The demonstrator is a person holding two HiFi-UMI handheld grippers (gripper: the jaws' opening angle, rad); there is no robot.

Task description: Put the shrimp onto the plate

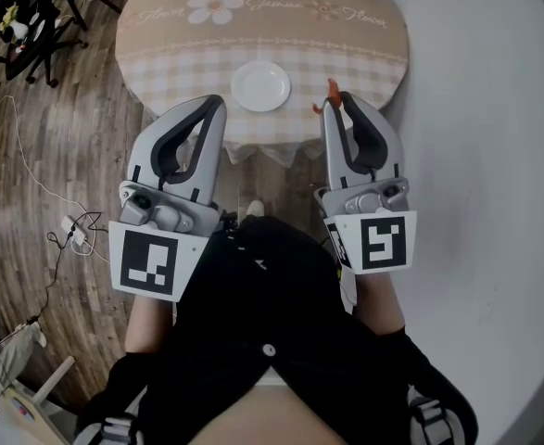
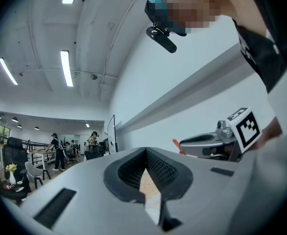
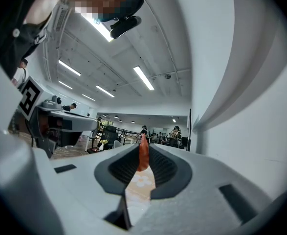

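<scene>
An orange shrimp [image 1: 331, 93] sticks out from the tip of my right gripper [image 1: 341, 100], whose jaws are shut on it; in the right gripper view the shrimp [image 3: 143, 154] stands pinched between the dark pads. My right gripper hangs over the near right edge of the round table, right of the white plate [image 1: 260, 86]. The plate holds nothing. My left gripper [image 1: 214, 102] is shut with nothing in it, just near and left of the plate. The left gripper view looks along its closed jaws [image 2: 145, 153] and shows my right gripper [image 2: 182, 148] with the shrimp [image 2: 176, 145].
The round table [image 1: 179, 54] carries a beige checked cloth with a flower print. Wooden floor with white cables [image 1: 72, 230] lies to the left, chairs [image 1: 40, 26] at far left. A pale wall [image 1: 494, 109] runs along the right.
</scene>
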